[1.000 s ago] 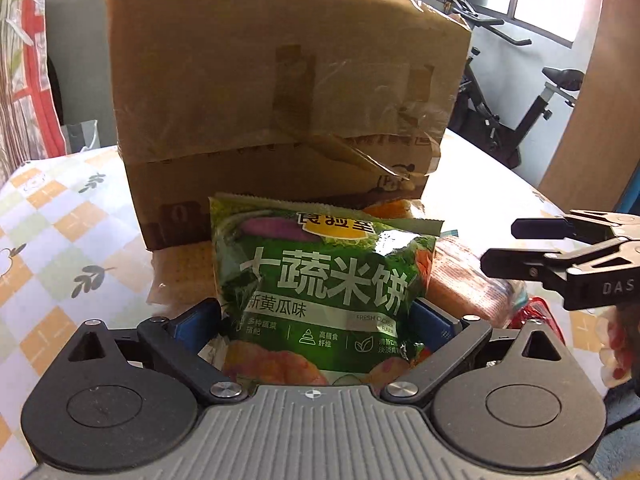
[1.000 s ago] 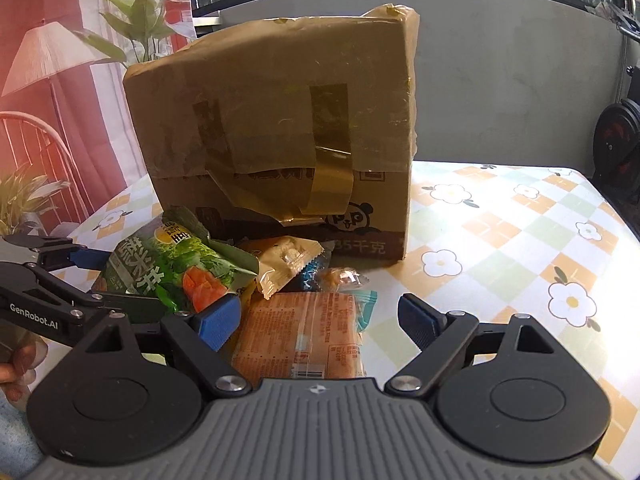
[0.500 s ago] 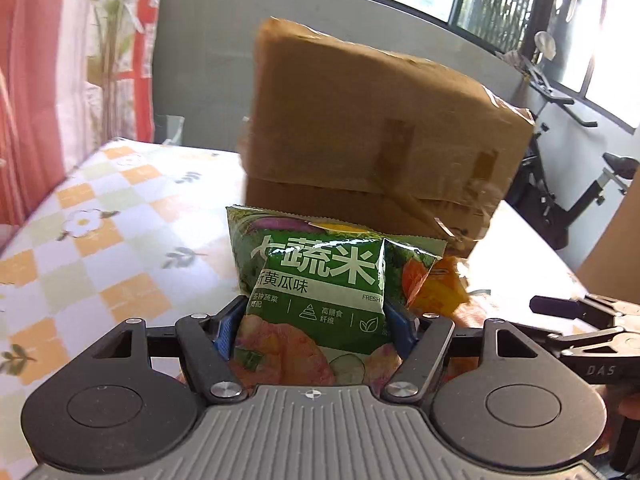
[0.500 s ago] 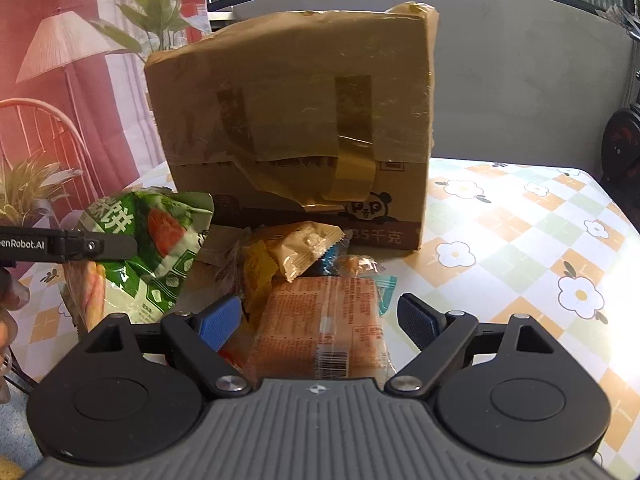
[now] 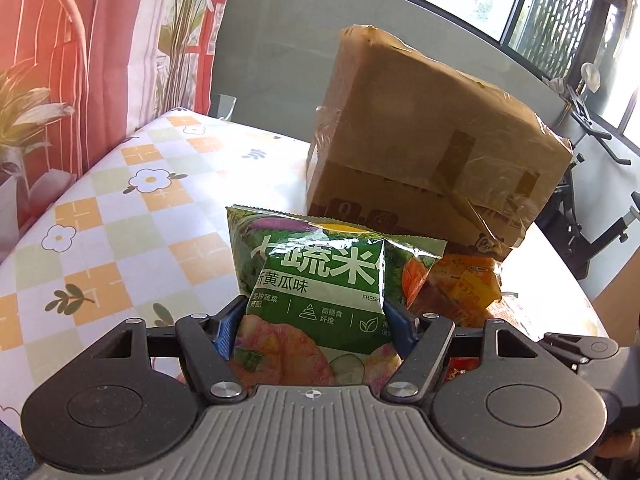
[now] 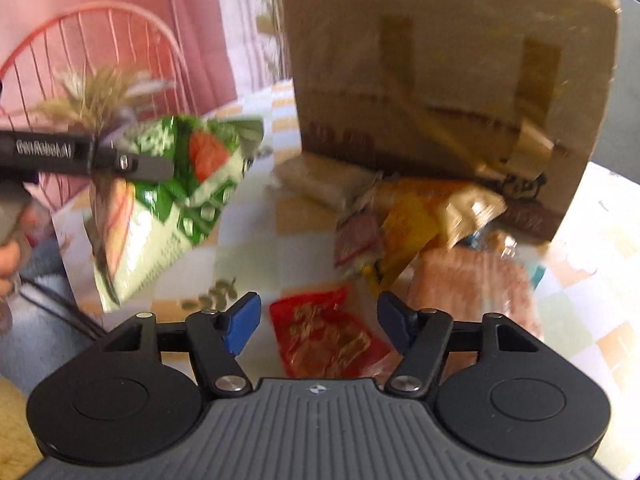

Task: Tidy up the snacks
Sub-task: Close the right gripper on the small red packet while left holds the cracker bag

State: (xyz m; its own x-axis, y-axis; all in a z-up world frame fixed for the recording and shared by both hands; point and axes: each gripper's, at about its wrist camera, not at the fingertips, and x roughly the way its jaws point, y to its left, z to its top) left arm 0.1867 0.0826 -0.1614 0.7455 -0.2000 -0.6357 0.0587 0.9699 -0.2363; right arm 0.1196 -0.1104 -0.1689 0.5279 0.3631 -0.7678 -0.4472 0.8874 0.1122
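Note:
My left gripper (image 5: pixel 316 324) is shut on a green rice-cracker bag (image 5: pixel 316 276), its blue pads pinching the lower half, and holds it up above the table. The right wrist view shows the same bag (image 6: pixel 168 200) hanging at the left from the left gripper (image 6: pixel 120 164). My right gripper (image 6: pixel 319 320) points down at a red snack packet (image 6: pixel 324 340) lying on the table. Its jaws are closing with the packet between them, and the pads stand clear of it. More packets, yellow (image 6: pixel 408 232) and orange (image 6: pixel 480 292), lie piled against the box.
A tall taped cardboard box (image 5: pixel 432 152) stands at the back of the table on the flowered check cloth (image 5: pixel 120 208). A red wire chair (image 6: pixel 100 40) and a plant are off the left edge. An exercise bike (image 5: pixel 592 208) stands beyond the right side.
The left gripper closed on the green bag, lifted it and carried it left. The right gripper swung left from the orange biscuit pack to over the red packet, and its jaws narrowed.

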